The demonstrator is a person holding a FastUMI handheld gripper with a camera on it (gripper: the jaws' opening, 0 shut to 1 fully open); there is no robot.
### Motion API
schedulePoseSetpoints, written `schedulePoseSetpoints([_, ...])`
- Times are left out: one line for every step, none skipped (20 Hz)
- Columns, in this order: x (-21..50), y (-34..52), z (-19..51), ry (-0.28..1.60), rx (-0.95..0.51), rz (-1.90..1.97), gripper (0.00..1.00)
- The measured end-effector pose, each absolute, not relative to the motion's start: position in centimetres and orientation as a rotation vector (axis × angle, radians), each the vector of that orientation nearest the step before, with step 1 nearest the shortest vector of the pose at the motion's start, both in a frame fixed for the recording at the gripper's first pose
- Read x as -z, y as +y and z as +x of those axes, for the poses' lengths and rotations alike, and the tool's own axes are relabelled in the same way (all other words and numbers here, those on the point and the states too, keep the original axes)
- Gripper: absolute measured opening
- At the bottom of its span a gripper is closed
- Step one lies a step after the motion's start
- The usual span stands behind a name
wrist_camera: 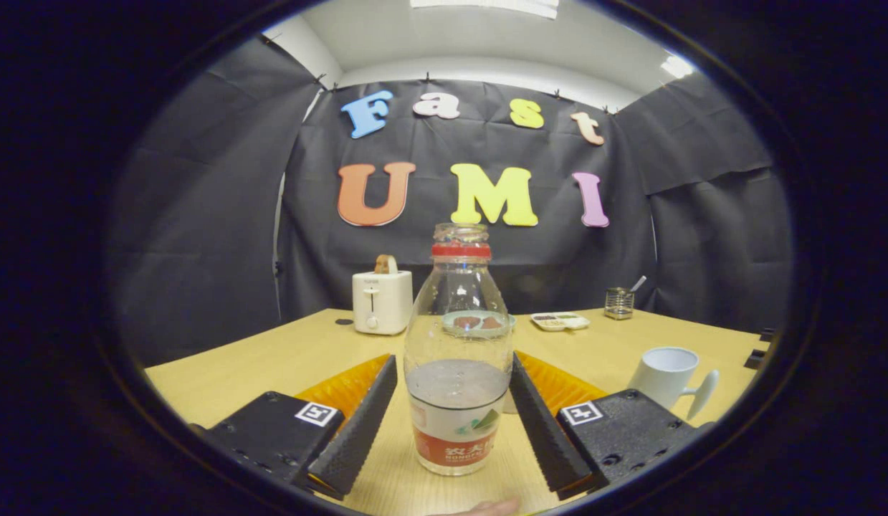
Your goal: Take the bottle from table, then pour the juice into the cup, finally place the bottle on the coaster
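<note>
Between our gripper's [454, 401] spread fingers stands the clear bottle [458, 358], upright on the wooden table [271, 358], with a gap on each side, so we grip nothing. Grey liquid fills its lower part. Right of the fingers sits a white cup [666, 376]. Beyond, we see a white toaster [381, 301], a small tray [560, 321] and a wire holder [619, 303].
</note>
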State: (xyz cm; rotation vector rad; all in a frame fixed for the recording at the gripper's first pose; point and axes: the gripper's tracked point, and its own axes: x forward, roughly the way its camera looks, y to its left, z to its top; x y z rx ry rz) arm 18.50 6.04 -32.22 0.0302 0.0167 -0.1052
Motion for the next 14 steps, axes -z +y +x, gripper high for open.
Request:
schedulePoseSetpoints([32.4, 6.3, 18.7, 0.016, 0.106, 0.033, 0.87])
schedulePoseSetpoints([32.5, 6.0, 18.2, 0.044, 0.118, 0.029, 0.79])
schedulePoseSetpoints([31.9, 6.0, 18.0, 0.053, 0.121, 0.037, 0.78])
schedulePoseSetpoints([31.4, 6.1, 17.8, 0.051, 0.122, 0.06, 0.78])
schedulePoseSetpoints([30.6, 6.3, 17.3, 0.044, 0.107, 0.093, 0.78])
schedulePoseSetpoints([29.7, 6.4, 16.9, 0.041, 0.096, 0.122, 0.78])
schedulePoseSetpoints([29.0, 6.4, 16.1, 0.041, 0.089, 0.145, 0.78])
schedulePoseSetpoints([28.1, 6.8, 15.7, 0.032, 0.069, 0.173, 0.78])
schedulePoseSetpoints([26.9, 7.4, 15.5, 0.026, 0.043, 0.199, 0.78])
schedulePoseSetpoints([26.0, 7.5, 15.4, 0.026, 0.032, 0.218, 0.78])
schedulePoseSetpoints([25.2, 7.2, 15.1, 0.027, 0.033, 0.228, 0.78])
schedulePoseSetpoints([24.3, 6.9, 14.8, 0.021, 0.033, 0.245, 0.78])
schedulePoseSetpoints([23.2, 6.9, 14.5, 0.01, 0.027, 0.27, 0.78])
schedulePoseSetpoints([22.5, 6.6, 14.4, 0.009, 0.028, 0.293, 0.78])
